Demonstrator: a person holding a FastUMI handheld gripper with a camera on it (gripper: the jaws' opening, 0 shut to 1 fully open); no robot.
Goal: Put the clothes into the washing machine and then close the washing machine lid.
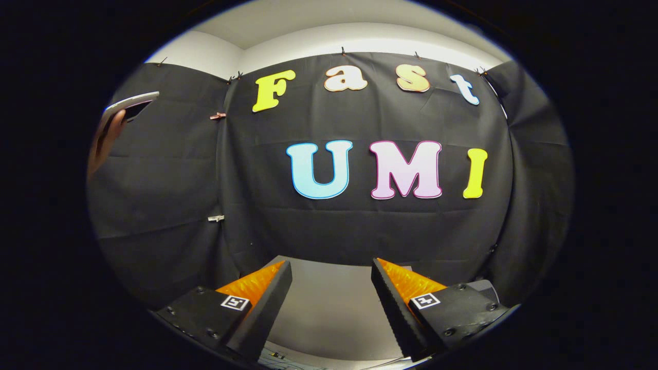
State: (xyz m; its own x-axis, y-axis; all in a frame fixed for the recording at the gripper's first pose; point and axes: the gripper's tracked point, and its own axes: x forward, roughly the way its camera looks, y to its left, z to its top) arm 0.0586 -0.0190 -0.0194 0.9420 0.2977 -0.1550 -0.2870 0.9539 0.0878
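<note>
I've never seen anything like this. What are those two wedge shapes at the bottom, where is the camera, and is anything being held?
The camera rides on a hand-held gripper, a two-finger tool that a person carries to do a chore; there is no robot arm. It looks forward along the tool, so the two wedges are its fingers. They stand apart with nothing between them, so nothing is held. Each finger carries a small square marker on top. Between and just beyond the fingers lies a pale flat surface. Behind it hangs the booth's black cloth wall, pinned up with small clips. Far off to the side, a person's hand holds up a flat device, perhaps a phone or tablet.
</note>
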